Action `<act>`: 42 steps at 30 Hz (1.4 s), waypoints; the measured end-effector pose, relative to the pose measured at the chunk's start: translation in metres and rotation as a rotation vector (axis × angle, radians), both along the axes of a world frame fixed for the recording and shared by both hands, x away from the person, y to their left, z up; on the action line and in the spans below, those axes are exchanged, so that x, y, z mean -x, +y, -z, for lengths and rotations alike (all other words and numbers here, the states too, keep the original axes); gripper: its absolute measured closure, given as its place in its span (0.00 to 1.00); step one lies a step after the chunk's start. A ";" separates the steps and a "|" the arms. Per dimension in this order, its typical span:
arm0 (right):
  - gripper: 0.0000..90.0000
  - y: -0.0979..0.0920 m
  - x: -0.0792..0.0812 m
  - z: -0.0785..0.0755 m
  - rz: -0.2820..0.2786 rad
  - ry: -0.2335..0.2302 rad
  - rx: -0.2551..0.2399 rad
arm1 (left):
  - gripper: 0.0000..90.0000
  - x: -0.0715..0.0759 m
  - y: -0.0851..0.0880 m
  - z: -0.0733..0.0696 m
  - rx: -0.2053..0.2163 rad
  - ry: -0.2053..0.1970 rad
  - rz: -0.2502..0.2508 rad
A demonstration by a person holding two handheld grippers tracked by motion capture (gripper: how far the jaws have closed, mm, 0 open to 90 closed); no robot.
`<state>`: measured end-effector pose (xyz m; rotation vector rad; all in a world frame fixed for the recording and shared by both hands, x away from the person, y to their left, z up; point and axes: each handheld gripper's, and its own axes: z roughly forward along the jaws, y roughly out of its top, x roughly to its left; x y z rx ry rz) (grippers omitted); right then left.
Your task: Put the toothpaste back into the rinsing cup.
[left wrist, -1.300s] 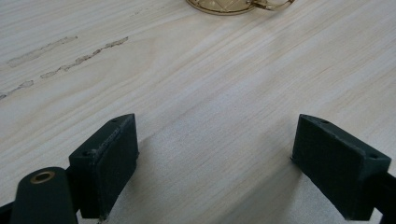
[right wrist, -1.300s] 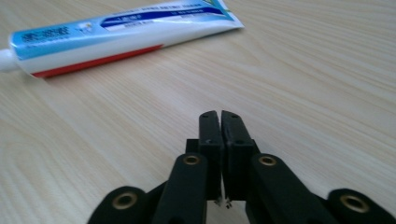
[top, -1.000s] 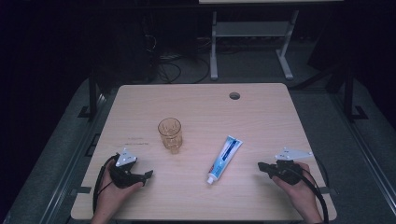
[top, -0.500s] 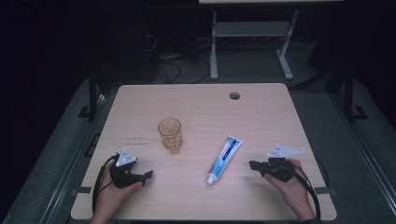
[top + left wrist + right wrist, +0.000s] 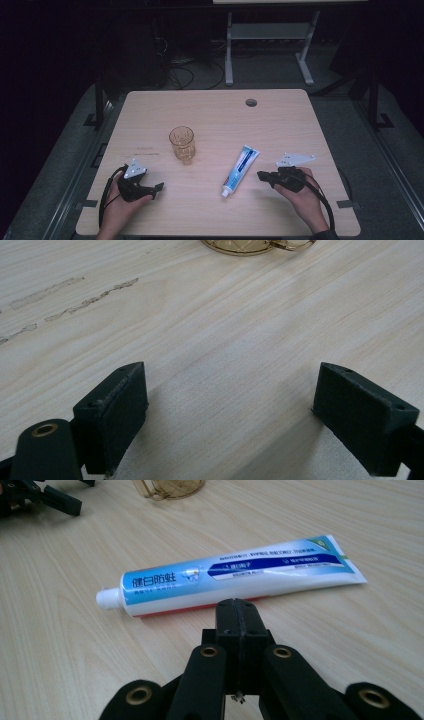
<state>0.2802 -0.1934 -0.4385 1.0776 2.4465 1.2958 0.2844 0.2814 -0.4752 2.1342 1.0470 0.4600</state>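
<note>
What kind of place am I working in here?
Probably a lab or workshop recording station, not a home: a bare wooden desk with a cable hole, loose cables on the dark floor behind it, and a metal stand further back.

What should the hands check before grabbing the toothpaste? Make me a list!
1. Toothpaste tube lies flat on the table, nothing on top of it: ok.
2. Right gripper points at the tube, close beside it and not touching: ok.
3. Right gripper's fingers open enough to fit around the tube: not ok, they are pressed shut with nothing between them.
4. Left gripper open and out of the way: ok, it holds nothing.
5. Amber glass stands apart from the tube, so it probably won't get bumped: ok.
6. Cap screwed on tight: cannot tell.
</note>
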 end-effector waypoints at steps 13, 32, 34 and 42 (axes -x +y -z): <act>1.00 0.024 -0.006 -0.004 -0.051 -0.004 -0.009 | 0.15 0.000 0.000 0.000 0.002 0.000 -0.001; 1.00 0.061 -0.014 -0.003 -0.127 -0.002 -0.007 | 0.15 0.000 0.000 0.000 0.002 0.000 -0.001; 1.00 0.066 -0.014 -0.002 -0.135 0.001 -0.005 | 0.15 0.000 0.000 0.000 0.002 0.000 -0.001; 1.00 0.085 -0.018 0.003 -0.167 0.013 0.005 | 0.15 0.000 0.000 0.000 0.002 0.000 -0.001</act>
